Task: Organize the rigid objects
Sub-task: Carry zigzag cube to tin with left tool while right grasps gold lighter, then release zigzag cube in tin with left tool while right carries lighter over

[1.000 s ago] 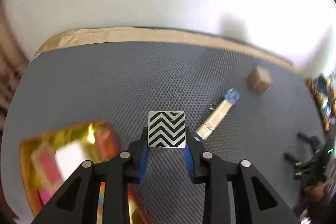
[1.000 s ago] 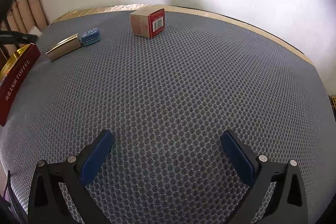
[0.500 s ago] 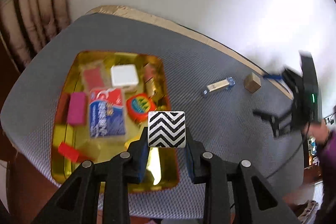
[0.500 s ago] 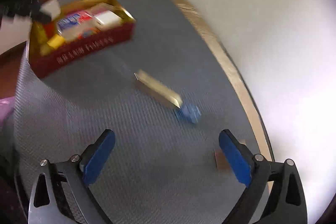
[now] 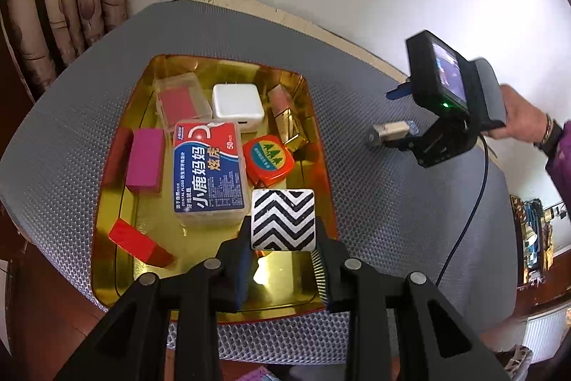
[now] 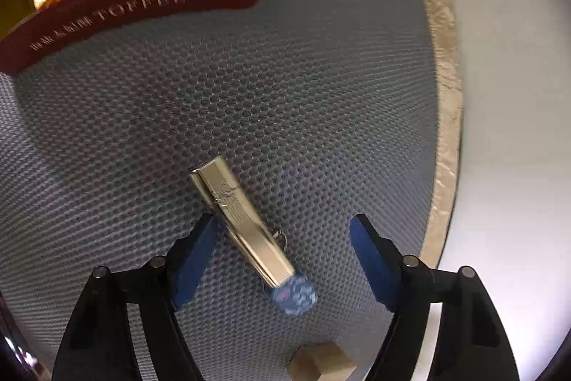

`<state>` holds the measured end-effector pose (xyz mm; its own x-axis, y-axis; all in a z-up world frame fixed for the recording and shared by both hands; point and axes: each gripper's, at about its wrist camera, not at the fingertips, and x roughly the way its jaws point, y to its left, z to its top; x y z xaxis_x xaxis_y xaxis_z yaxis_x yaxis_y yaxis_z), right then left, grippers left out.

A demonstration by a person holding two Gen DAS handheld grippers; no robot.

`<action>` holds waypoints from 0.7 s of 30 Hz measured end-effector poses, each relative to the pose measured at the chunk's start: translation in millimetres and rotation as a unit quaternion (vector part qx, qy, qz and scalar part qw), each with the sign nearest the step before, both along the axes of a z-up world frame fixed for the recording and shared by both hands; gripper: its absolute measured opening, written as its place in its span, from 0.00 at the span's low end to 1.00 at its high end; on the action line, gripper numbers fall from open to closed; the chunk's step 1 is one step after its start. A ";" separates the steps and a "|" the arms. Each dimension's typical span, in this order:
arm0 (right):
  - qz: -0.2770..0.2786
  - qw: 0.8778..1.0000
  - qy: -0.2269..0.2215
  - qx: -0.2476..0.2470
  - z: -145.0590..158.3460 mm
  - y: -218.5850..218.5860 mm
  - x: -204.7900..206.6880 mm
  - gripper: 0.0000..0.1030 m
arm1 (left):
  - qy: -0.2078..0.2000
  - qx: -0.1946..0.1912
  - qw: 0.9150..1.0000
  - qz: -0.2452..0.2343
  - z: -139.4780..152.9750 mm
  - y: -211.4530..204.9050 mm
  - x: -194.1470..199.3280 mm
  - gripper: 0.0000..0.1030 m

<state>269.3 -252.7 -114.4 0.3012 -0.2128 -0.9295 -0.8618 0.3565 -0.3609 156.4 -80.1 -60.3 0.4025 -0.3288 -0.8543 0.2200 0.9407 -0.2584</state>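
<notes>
My left gripper is shut on a black-and-white zigzag cube and holds it over the near right part of a gold-lined red tin. The tin holds a dental floss box, a white charger, a magenta block, a red block and an orange tape measure. My right gripper is open above the grey mat, its fingers either side of a gold bar with a blue patterned piece at its near end. The right gripper shows in the left wrist view.
A small cardboard box lies on the mat below the right gripper. The red tin's side reads TOFFEE at the upper left of the right wrist view. A white wall runs behind the table's tan edge. Curtains hang at the left.
My left gripper has swung over the tin and come closer to it, still holding the cube. My right gripper has come down over the gold bar, which now lies between its fingers.
</notes>
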 end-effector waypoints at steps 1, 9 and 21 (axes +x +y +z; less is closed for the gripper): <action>0.001 1.000 0.009 -0.005 -5.3 3.1 2.9 0.63 | 0.004 -0.001 1.000 -0.001 -2.6 0.1 1.4 0.29; -0.076 0.995 0.041 0.040 -1.1 6.4 5.1 0.27 | 0.006 -0.012 1.000 0.009 0.2 8.9 5.6 0.29; -0.290 0.873 0.063 0.387 72.6 -25.3 -36.6 0.27 | -0.021 0.020 0.999 0.023 2.3 15.3 4.6 0.29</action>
<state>232.7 -278.0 -41.8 0.2370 0.4117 -0.8799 -0.4714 0.8407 0.2664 161.0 -64.8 -58.0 0.4526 -0.2743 -0.8485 0.1854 0.9597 -0.2113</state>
